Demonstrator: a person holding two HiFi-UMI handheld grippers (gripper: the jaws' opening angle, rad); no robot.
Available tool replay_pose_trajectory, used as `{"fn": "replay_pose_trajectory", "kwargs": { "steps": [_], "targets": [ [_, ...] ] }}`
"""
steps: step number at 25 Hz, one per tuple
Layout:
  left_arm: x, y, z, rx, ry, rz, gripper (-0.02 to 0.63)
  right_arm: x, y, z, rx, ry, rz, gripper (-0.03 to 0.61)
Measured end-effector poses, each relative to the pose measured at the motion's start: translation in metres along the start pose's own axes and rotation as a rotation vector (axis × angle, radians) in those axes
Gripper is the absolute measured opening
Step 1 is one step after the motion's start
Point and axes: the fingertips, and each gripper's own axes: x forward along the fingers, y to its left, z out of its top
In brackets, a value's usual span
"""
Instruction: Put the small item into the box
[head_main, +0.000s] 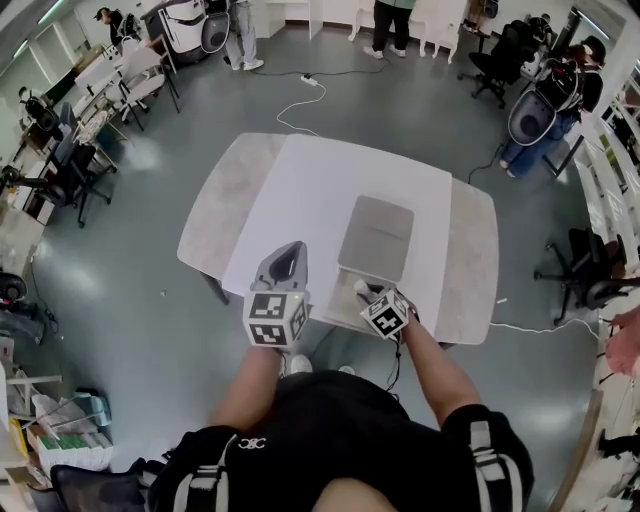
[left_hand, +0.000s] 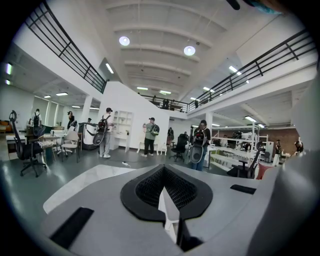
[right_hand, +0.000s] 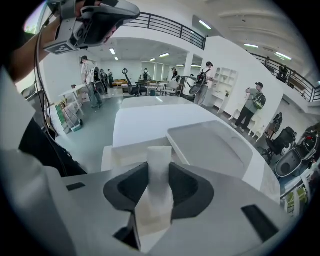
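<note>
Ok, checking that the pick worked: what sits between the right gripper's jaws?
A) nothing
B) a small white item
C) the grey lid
B: the right gripper view shows the right gripper closed on a small white item, with the open box just beyond it.

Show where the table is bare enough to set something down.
Bare: the white table left of and beyond the lid, and the strip right of it. Crowded: the near edge, with the box by the right gripper and the left gripper beside.
</note>
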Motion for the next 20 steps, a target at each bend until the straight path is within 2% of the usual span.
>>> {"fn": "replay_pose_trajectory", "kwargs": {
  "steps": [8,20],
  "targets": [
    [-0.001,0.003,-0.003,-0.004,0.006,0.010,0.012,0.013,0.004,-0.016,-0.036,0.070,-0.012,0.124],
    [-0.002,0.009,-0.003,-0.009,0.009,0.020,0.012,0.028,0.004,-0.025,-0.035,0.139,-0.018,0.124]
  ]
}}
